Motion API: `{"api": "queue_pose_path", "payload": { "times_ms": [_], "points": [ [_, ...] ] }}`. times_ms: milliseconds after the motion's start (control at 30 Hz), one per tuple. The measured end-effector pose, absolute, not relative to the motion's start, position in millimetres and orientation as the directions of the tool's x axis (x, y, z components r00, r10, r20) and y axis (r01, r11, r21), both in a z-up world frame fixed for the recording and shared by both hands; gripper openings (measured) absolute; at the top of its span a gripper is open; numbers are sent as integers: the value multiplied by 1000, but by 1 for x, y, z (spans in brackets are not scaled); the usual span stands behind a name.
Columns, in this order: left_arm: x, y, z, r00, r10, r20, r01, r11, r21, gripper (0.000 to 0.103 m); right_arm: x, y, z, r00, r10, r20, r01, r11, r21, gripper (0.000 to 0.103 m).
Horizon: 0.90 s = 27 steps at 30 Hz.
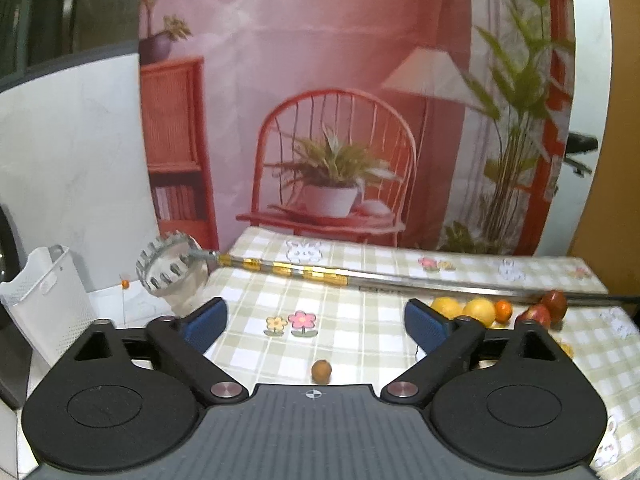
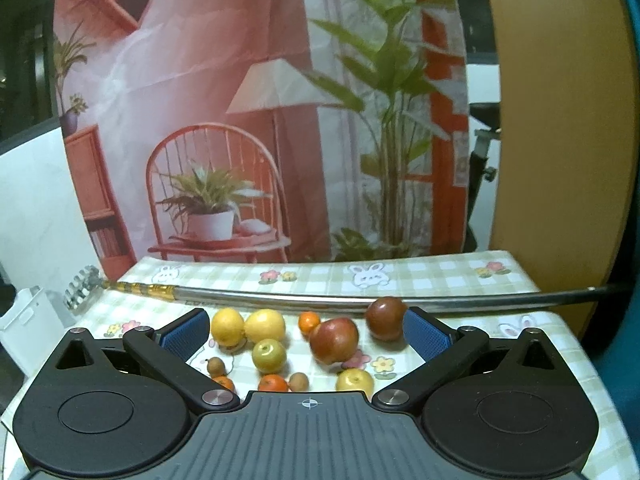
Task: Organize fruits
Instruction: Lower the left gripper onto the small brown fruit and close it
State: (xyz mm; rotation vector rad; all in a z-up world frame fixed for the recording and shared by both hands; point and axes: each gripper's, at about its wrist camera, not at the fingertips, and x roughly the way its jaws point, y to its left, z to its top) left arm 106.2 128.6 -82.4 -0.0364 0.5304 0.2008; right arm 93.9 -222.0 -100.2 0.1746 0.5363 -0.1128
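Several fruits lie on a checked tablecloth (image 2: 440, 276). In the right wrist view I see two yellow lemons (image 2: 265, 325), a green apple (image 2: 270, 355), a red apple (image 2: 334, 340), a dark red fruit (image 2: 386, 317), small oranges (image 2: 309, 321) and small brown fruits (image 2: 216, 366). My right gripper (image 2: 306, 330) is open just above them, holding nothing. In the left wrist view my left gripper (image 1: 316, 322) is open over bare cloth, with one small brown fruit (image 1: 321, 371) below it. The fruit pile (image 1: 480, 310) lies to its right.
A long metal pole (image 2: 320, 300) with gold bands lies across the table behind the fruits, its toothed basket head (image 1: 170, 266) overhanging the left edge. A white plastic basket (image 1: 44, 300) stands off the table's left side. A printed room backdrop (image 1: 340, 120) hangs behind.
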Motion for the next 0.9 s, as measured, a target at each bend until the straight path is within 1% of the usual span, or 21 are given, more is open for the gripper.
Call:
{"api": "queue_pose_path", "payload": {
  "times_ms": [67,100,133,167,200,233,300,467,500,667,767,900],
  "points": [
    [117,131,-95,833,173,-526,-184,982,31,88,102,-222,-109,850,-58,-524,153,978,139,102],
    [121,132,-101,827,162,-538,-173,985,31,82,106,-222,-113,849,-58,-526,152,979,139,101],
    [127,134,-108,820,144,-554,-158,987,23,73,109,-222,-117,846,-61,-529,156,978,137,100],
    [133,137,-116,811,123,-572,-145,989,8,69,112,-222,-121,844,-65,-533,160,978,134,99],
    [138,140,-123,803,106,-587,-135,991,-7,62,115,-222,-125,840,-69,-537,164,978,130,97],
    [142,143,-129,798,91,-596,-128,992,-20,57,117,-222,-128,838,-74,-541,167,978,126,96],
    [152,150,-143,792,70,-606,-118,992,-40,51,120,-222,-134,833,-84,-546,176,977,118,91],
    [174,157,-174,773,50,-632,-112,992,-58,46,129,-226,-150,818,-103,-567,206,971,121,88],
    [179,158,-180,765,47,-642,-114,991,-63,45,130,-227,-153,813,-104,-572,211,970,124,87],
    [202,167,-211,722,21,-691,-121,988,-96,45,139,-233,-166,792,-112,-600,231,965,125,84],
    [215,175,-227,700,29,-713,-148,983,-105,39,143,-234,-171,782,-113,-612,236,964,123,84],
    [225,181,-242,678,38,-734,-171,979,-107,38,148,-238,-177,777,-106,-620,244,960,141,84]
  ]
}}
